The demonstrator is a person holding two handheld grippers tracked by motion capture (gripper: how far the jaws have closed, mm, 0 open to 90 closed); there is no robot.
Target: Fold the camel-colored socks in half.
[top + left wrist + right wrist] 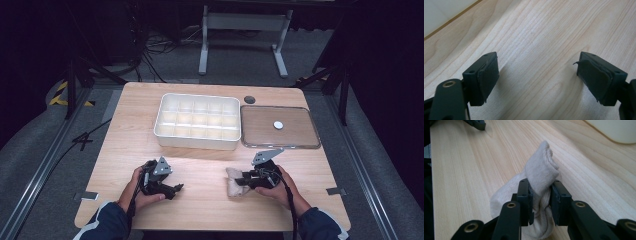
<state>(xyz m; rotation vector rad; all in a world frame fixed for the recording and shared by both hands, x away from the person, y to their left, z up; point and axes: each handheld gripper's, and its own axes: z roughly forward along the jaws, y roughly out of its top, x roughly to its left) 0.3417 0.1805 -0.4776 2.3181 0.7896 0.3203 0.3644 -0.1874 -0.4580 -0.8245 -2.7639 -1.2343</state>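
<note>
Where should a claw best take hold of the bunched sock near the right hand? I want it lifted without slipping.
Grip the raised fold in the middle of the sock, coming in low along the table from the person's right, as the right claw does now. That bunched ridge stands up off the table, so both pads can pinch it.

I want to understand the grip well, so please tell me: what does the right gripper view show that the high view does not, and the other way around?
Right gripper view: the two pads pinch a bunched fold of the cream sock, so the right gripper is shut on it.

High view: the white compartment tray, the clear lid with a white disc, and the left gripper over bare wood.

Both: the sock, the right gripper and the wooden table.
</note>
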